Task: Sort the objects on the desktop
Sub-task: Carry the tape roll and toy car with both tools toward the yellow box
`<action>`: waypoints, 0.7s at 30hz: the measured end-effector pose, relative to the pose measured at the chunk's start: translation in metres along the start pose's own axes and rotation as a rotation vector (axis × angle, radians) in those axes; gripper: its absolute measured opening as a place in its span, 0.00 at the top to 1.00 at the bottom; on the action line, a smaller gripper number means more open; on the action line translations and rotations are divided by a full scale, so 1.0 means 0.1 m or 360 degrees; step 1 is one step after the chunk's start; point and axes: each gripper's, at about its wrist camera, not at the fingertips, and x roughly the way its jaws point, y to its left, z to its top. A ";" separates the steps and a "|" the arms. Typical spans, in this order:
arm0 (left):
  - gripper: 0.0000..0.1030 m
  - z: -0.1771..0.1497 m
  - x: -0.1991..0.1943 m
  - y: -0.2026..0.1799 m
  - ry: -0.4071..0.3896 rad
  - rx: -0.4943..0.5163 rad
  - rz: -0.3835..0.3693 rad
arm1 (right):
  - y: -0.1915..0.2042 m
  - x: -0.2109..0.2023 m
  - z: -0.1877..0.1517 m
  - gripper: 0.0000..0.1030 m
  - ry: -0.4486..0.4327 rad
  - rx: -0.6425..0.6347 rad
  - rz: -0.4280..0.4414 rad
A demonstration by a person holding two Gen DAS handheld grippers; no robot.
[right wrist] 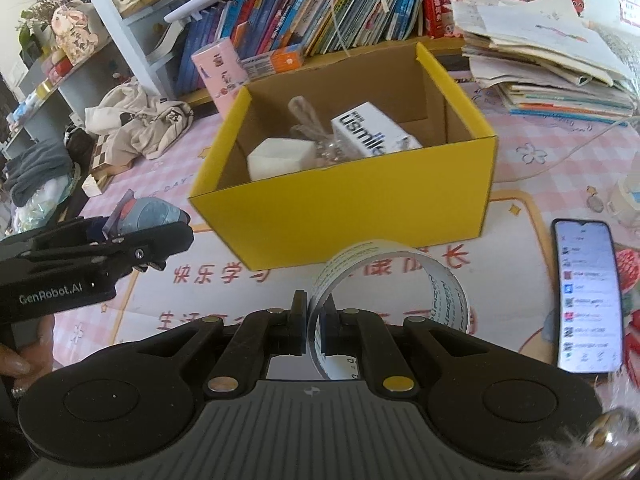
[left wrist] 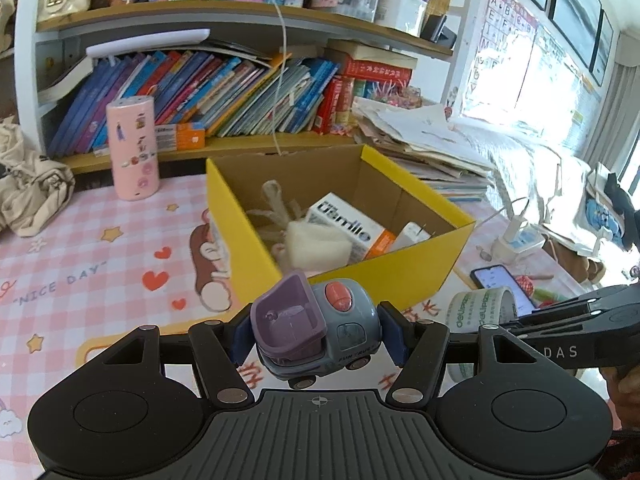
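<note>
Left gripper [left wrist: 316,334]: jaws clenched on a small grey-blue plastic toy truck with a purple tipping bucket and a red dome [left wrist: 320,328], carried above the bench, its length running straight away from the camera toward the box.
Right gripper [right wrist: 314,322]: jaws pinched tight on the wall of a clear roll of packing tape [right wrist: 394,300], the ring standing on edge just short of the box.
Key relation: the open yellow cardboard box [right wrist: 348,216] lies straight ahead of both loads; the tape looks the nearer.
Box contents: a white foam block [right wrist: 280,158] and a white carton [right wrist: 372,132].
Bench [left wrist: 88,248]: pink checked mat.
Smartphone [right wrist: 586,300]: lit, lying flat to the right.
Writing: "FUN TRUCK" on the truck; "usmile" on the carton; "NICE DAY" on the mat; "GenRobot.AI" on the left gripper.
</note>
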 end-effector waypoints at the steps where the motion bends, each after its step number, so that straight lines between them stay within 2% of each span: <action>1: 0.39 0.02 0.01 -0.03 -0.0011 0.0001 0.0005 | -0.04 -0.02 0.01 0.94 -0.0011 -0.0008 -0.0002; 9: 0.39 0.23 0.07 -0.22 -0.0098 0.0031 0.0037 | -0.28 -0.27 0.22 0.94 -0.0142 -0.0032 0.0034; 15: 0.39 0.38 0.19 -0.31 -0.0133 0.0103 0.0074 | -0.38 -0.47 0.51 0.94 -0.0325 -0.0067 0.0115; 21: 0.39 0.53 0.38 -0.32 -0.0134 0.0174 0.0122 | -0.40 -0.35 0.88 0.94 -0.0381 -0.0133 0.0155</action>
